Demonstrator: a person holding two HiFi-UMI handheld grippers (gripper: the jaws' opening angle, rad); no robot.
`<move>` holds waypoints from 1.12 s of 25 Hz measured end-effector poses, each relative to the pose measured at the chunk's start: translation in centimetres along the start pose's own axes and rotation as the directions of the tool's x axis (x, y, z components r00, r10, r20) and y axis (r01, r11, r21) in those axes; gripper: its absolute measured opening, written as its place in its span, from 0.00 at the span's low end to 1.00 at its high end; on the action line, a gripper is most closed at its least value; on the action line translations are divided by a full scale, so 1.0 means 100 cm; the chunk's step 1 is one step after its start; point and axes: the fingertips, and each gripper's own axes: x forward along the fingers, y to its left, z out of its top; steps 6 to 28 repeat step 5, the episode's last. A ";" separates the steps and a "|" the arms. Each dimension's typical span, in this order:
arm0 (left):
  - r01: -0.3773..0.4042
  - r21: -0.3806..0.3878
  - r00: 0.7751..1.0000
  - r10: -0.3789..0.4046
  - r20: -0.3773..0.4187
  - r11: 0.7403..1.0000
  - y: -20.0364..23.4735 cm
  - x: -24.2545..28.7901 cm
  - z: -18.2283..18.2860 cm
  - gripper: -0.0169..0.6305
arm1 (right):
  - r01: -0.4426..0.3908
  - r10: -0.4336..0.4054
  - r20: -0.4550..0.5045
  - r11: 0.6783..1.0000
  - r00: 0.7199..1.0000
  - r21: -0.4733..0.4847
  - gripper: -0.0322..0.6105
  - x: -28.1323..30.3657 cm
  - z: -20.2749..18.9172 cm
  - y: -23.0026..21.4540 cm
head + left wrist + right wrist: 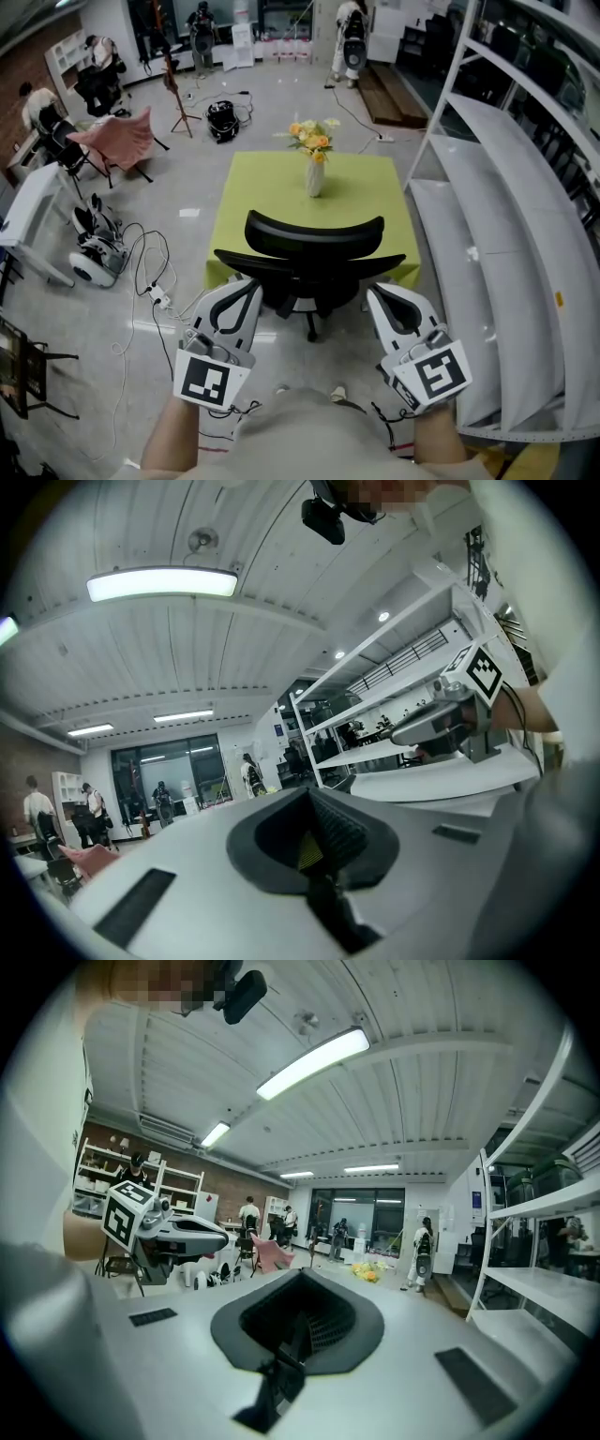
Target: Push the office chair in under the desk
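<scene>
Your left claw is clenched on nothing, held low and near the office chair. The chair's back faces you and hides the seat and the near edge of the green bench, so the seat may already sit partly under it. A vase of flowers stands beyond. Your right claw is clenched and empty too. White shelving crowds the right, cut off at the frame.
</scene>
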 end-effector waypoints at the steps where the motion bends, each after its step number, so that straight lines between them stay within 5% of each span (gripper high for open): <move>1: -0.002 -0.007 1.000 0.002 0.001 1.000 0.000 0.000 0.001 0.04 | -0.001 0.001 0.000 1.000 1.000 0.000 0.06 0.000 0.000 0.000; 28: -0.003 -0.004 1.000 0.004 0.005 1.000 0.001 0.001 0.004 0.04 | -0.001 0.001 0.002 1.000 1.000 0.000 0.06 -0.001 0.000 -0.001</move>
